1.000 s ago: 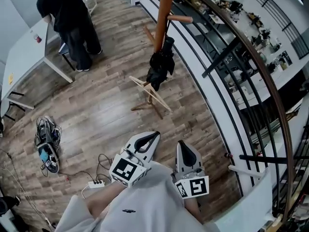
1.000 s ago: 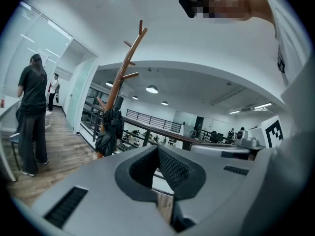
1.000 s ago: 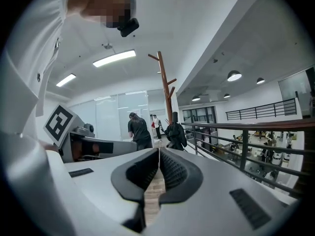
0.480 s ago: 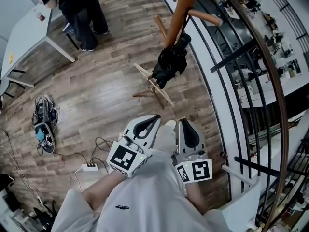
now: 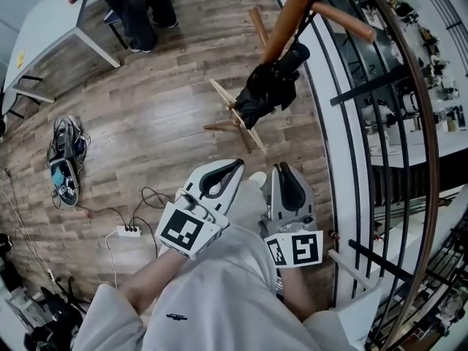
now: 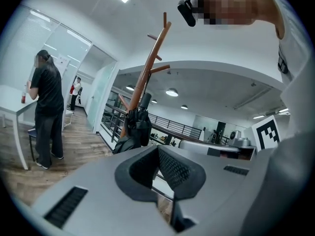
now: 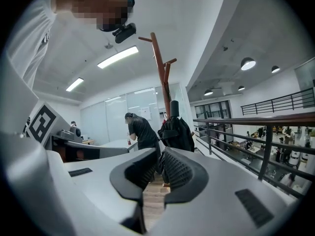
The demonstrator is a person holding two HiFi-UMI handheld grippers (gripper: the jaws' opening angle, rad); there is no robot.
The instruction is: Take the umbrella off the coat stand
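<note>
Risk first: both tongs are closed on nothing. The left gripper (image 5: 239,164) and right gripper (image 5: 281,169) have their jaws together and point at the umbrella (image 5: 270,86) from well apart. In my judgement, arriving like this would only nudge the folded canopy and set it swinging, so the jaws must part before contact.

The umbrella hangs beside the pole of the coat stand (image 5: 292,17), apparently from a peg (image 5: 344,22), with its bundle above the splayed wooden legs (image 5: 235,115) and close to the railing (image 5: 428,137). A sideways tug, not a lift clear of the peg, would likely drag the stand over or knock it into the railing. A pinch on loose fabric alone could slip and drop the umbrella.

The power strip (image 5: 129,231) and its cable lie on the floor just left of the person's path, a possible snag for a foot.

Count:
- 1 umbrella
- 1 coat stand, with 2 pegs clear in the head view
- 2 grippers, each with 1 marker cube
- 1 power strip
- 1 tangle of cables (image 5: 62,163)
- 1 white table (image 5: 44,39)
- 2 bystanders in the left gripper view, 1 at the table (image 6: 47,107) and 1 farther off (image 6: 76,90)
</note>
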